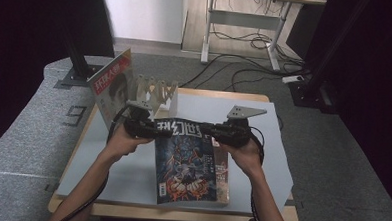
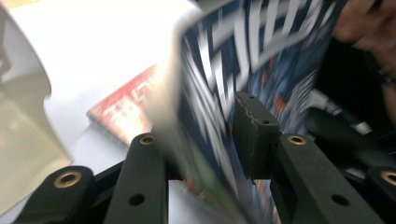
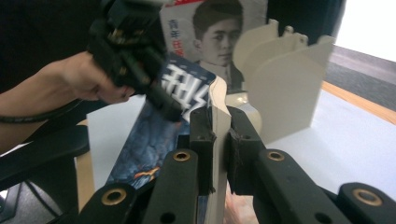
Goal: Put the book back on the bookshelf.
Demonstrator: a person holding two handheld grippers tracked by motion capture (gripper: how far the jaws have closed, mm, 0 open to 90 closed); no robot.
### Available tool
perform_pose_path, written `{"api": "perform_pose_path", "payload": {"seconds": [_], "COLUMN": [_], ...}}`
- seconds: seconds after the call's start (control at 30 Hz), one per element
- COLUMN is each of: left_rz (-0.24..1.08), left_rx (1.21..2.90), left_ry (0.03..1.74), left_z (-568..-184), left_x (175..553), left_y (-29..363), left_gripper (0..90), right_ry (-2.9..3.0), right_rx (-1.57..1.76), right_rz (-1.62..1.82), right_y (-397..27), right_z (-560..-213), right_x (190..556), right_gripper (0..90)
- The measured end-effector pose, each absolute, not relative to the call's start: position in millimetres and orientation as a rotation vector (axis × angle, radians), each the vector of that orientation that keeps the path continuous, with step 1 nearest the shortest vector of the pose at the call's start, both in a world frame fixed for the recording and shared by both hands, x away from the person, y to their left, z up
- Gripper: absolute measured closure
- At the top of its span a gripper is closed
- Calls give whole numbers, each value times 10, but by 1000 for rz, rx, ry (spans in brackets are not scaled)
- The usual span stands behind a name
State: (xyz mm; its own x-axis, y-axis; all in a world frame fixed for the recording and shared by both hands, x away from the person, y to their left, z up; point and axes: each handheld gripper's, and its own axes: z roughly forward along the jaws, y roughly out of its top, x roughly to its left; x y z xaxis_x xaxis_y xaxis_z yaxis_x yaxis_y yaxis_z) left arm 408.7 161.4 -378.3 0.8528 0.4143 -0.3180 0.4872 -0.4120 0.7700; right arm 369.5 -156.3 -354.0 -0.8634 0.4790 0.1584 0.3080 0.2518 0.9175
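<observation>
A dark blue magazine with white title letters hangs lifted by its top edge over the table, its lower end near the front. My left gripper is shut on its top left corner, and the cover runs between the pads. In the right gripper view that left gripper pinches the corner of the magazine. My right gripper is shut on the top right edge, its pads pressed on the pale page edges.
A second, reddish magazine lies flat under the blue one, its cover on the pale mat. A white divider rack stands at the back, with a red-titled magazine upright in its left slot. Cables lie on the floor beyond.
</observation>
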Motion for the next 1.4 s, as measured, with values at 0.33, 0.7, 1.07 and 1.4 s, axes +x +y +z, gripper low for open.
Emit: {"api": "perform_pose_path", "payload": {"seconds": [0.33,0.7,1.07,1.4], "left_rz": [-91,-181,-134,-27], "left_rx": [2199,2137,2119,2076], "left_ry": [636,635,609,688], "left_z": [-3621,-3529,-3358,-3186], "left_x": [4014,3994,3912,3907], "left_y": [1557,1587,1586,1764], "left_gripper": [756,816,828,829], "right_ry": [2381,2377,2332,2282], "right_rx": [787,816,840,916], "right_rz": [1610,1607,1610,1407], "right_y": [-1496,-1559,-1633,-1862], "right_z": [-3571,-3575,-3537,-3707], "right_x": [3758,3785,3823,3857], "right_gripper": [813,806,669,433]}}
